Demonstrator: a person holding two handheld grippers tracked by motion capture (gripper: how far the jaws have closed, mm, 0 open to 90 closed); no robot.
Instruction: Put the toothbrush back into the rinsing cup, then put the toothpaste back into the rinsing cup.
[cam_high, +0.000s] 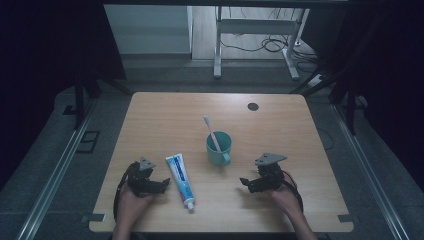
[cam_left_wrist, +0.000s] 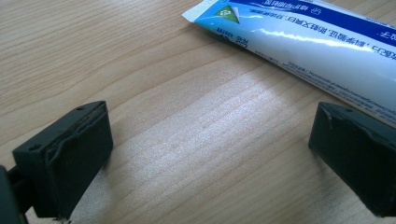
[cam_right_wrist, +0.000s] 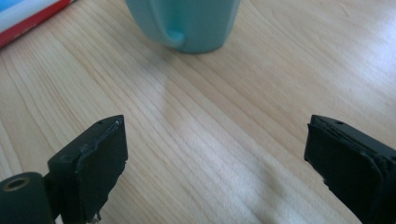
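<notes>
High view shows the long white-and-blue toothpaste tube (cam_high: 180, 180) lying near-to-far, just beside the wide-open left gripper (cam_high: 165, 183); the right gripper (cam_high: 243, 181) gapes empty too.

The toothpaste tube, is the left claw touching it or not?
Apart. In the high view bare wood shows between the left claw and the toothpaste tube. The left gripper view shows the jaws wide open over bare table, with the tube lying beyond them.
</notes>
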